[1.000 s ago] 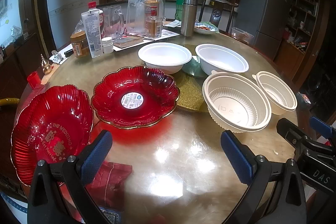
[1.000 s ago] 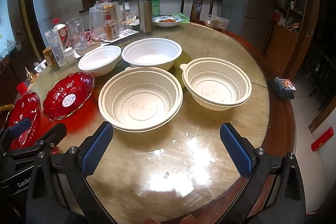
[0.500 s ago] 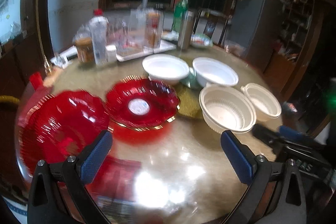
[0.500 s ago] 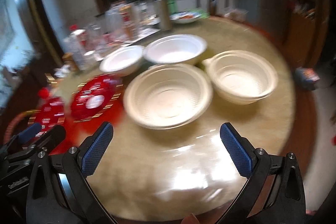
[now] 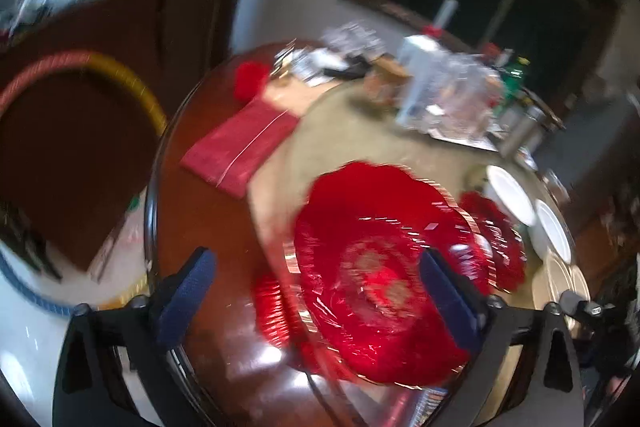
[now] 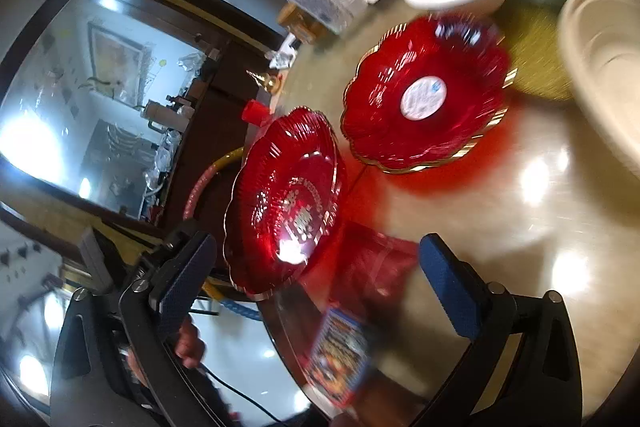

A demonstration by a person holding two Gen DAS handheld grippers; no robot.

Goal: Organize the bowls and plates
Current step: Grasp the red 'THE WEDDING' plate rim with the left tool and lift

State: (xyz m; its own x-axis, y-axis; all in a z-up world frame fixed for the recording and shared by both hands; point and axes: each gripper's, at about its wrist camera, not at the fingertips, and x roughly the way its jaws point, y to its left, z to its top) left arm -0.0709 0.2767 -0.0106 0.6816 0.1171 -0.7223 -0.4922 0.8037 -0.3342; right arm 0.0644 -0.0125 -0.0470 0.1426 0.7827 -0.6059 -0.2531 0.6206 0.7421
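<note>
Both grippers spread wide, holding nothing

Left gripper tilts over the tabletop edge; right gripper is rolled sideways above it.

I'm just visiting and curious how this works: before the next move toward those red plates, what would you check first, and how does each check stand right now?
1. Left gripper open: ok, its fingers are spread wide.
2. Right gripper open and empty: ok.
3. Lettered red plate near the left gripper: ok, it lies just ahead of the fingers.
4. Plate rim between the left fingers: not ok, only one pad overlaps the plate.
5. Stickered red plate free to stack onto: ok, nothing lies in it.
6. Picture sharp enough to judge contact: cannot tell, both views are blurred.
</note>
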